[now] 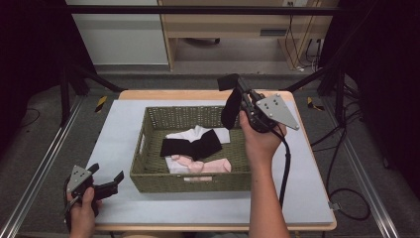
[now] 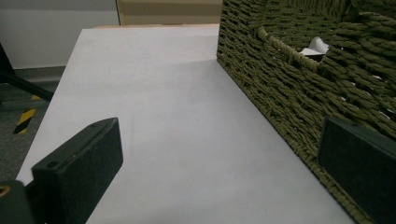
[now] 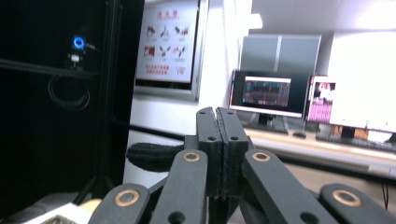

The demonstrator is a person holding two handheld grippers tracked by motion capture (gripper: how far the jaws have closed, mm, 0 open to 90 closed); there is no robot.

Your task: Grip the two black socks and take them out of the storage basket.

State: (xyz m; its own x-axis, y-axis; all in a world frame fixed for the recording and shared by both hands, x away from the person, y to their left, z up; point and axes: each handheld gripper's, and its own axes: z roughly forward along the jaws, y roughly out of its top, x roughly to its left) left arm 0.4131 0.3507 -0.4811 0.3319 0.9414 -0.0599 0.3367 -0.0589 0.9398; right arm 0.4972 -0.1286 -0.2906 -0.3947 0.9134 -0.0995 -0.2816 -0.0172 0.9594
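R claw (image 1: 236, 91) was clenched on a black sock (image 1: 230, 110), which hung limp above the basket's (image 1: 198, 182) far right corner. L claw (image 1: 106, 184) sat released on the surface (image 1: 119, 144), left of the basket. Sock looked light, soft, floppy, so prob best pinched at the cuff w/ a firm grip.

Rough woven wicker basket (image 1: 148, 176), soft knit black sock (image 1: 229, 110), matt grey tabletop (image 1: 307, 188)

A soft black sock (image 1: 230, 110) hangs limp, up in the air over the back right corner of the green woven basket (image 1: 190, 181), pinched at its top.
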